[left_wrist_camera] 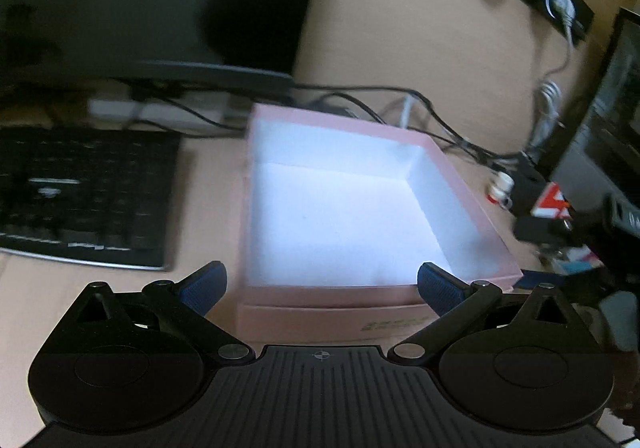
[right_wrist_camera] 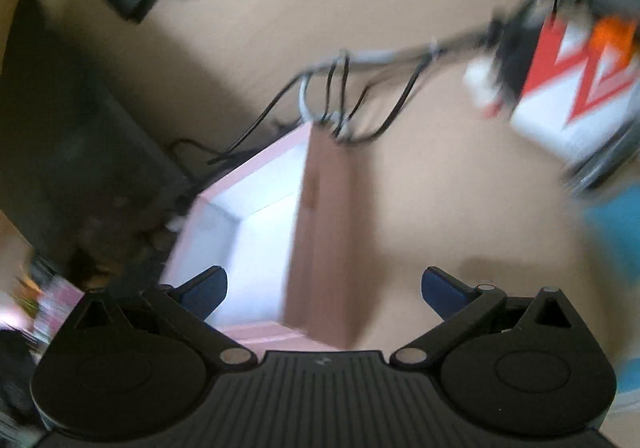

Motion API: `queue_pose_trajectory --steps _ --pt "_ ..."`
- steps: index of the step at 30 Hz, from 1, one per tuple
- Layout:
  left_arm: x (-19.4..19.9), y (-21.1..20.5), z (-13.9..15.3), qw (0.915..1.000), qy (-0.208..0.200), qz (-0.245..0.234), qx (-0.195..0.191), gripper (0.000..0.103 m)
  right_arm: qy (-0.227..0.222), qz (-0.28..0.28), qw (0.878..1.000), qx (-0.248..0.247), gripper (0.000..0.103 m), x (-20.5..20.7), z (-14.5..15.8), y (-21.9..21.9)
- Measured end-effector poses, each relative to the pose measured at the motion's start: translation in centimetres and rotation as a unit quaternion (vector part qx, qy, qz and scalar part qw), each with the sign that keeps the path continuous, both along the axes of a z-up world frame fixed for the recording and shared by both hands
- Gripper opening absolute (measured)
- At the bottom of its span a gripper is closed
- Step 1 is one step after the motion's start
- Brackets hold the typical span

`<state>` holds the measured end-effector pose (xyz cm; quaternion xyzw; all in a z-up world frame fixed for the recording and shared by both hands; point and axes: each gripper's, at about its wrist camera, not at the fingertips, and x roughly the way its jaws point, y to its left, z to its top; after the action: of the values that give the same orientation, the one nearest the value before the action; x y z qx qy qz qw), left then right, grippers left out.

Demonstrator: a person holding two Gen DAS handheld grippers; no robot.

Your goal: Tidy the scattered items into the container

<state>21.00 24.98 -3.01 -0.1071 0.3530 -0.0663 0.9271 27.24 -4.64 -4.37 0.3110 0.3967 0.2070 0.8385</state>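
Tan worktop (left_wrist_camera: pixel 208 183), pink box (left_wrist_camera: pixel 472 207) just ahead of spread, empty left claw (left_wrist_camera: pixel 322 286), right claw (right_wrist_camera: pixel 324 288) spread over the box's right wall.

Keyboard (left_wrist_camera: pixel 80 195): left of the left claw, blurred, keys unreadable, cut by the left edge.
Red-and-white box (right_wrist_camera: pixel 568 87): far right of the right claw, smeared, print illegible.
Pink box (right_wrist_camera: pixel 256 215): near corner hidden behind the right claw.

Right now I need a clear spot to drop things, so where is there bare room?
The pink box has a bare white floor. Bare desk runs between the keyboard and the box, and on the box's right side in the right wrist view. Crowded: cables behind the box, and clutter around the red-and-white carton.
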Motion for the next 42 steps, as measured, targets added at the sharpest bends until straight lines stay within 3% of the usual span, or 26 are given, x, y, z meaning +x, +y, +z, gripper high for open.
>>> queue_pose_trajectory --steps 4,10,13,16,19,22,26,28,30,34,37,39,40,42 --pt "0.7 -1.2 -0.2 0.9994 -0.007 -0.032 -0.008 0.103 0.014 0.017 0.998 0.055 0.103 0.4 -0.8 0.9" --pt "1.2 -3.4 -0.3 0.999 -0.021 -0.039 0.002 0.103 0.015 -0.03 0.999 0.021 0.103 -1.2 -0.1 -0.6" --pt "-0.8 -5.4 1.3 0.9961 -0.071 -0.019 0.05 0.103 -0.041 -0.051 0.994 -0.086 0.103 -4.4 2.5 -1.7" --pt "-3.4 -8.9 3.2 0.9866 -0.119 0.001 0.112 0.103 -0.107 -0.059 0.963 -0.238 0.103 -9.5 4.2 -2.7" --pt "-4.7 -13.3 4.2 0.9896 -0.108 -0.046 0.083 0.103 -0.109 -0.071 0.936 -0.326 0.103 -14.1 3.8 -5.2" --pt "-5.1 -19.2 4.0 0.9891 -0.078 -0.109 0.061 0.103 -0.074 -0.075 0.941 -0.322 0.103 -17.4 2.7 -9.0" --pt "-4.0 -27.7 2.7 0.9842 -0.031 -0.157 0.076 0.103 -0.049 -0.066 0.943 -0.322 0.103 -20.6 1.2 -12.4" --pt "-3.2 -31.9 1.5 0.9804 -0.024 -0.172 0.094 0.103 -0.049 -0.053 0.946 -0.317 0.103 -21.7 0.6 -13.4" --pt "-3.2 -35.0 0.2 0.9762 -0.024 -0.167 0.136 0.103 -0.054 -0.033 0.947 -0.314 0.103 -22.1 -0.2 -13.9" --pt "-2.7 -37.3 -1.9 0.9731 -0.017 -0.143 0.18 0.103 -0.079 -0.007 0.942 -0.325 0.103 -23.4 -1.0 -14.1" --pt "-2.8 -37.1 -2.5 0.9732 -0.017 -0.135 0.185 0.103 -0.084 0.005 0.941 -0.329 0.103 -23.7 -1.0 -14.1" --pt "-3.1 -36.9 -2.5 0.9725 -0.024 -0.135 0.188 0.09 -0.086 0.014 0.939 -0.332 0.103 -23.9 -1.0 -14.1" --pt "-3.3 -36.8 -2.4 0.9723 -0.027 -0.135 0.188 0.07 -0.087 0.018 0.939 -0.333 0.103 -24.1 -1.0 -14.1" --pt "-3.6 -36.4 -2.2 0.9728 -0.031 -0.127 0.191 0.068 -0.088 0.02 0.938 -0.333 0.103 -24.2 -1.0 -14.2"
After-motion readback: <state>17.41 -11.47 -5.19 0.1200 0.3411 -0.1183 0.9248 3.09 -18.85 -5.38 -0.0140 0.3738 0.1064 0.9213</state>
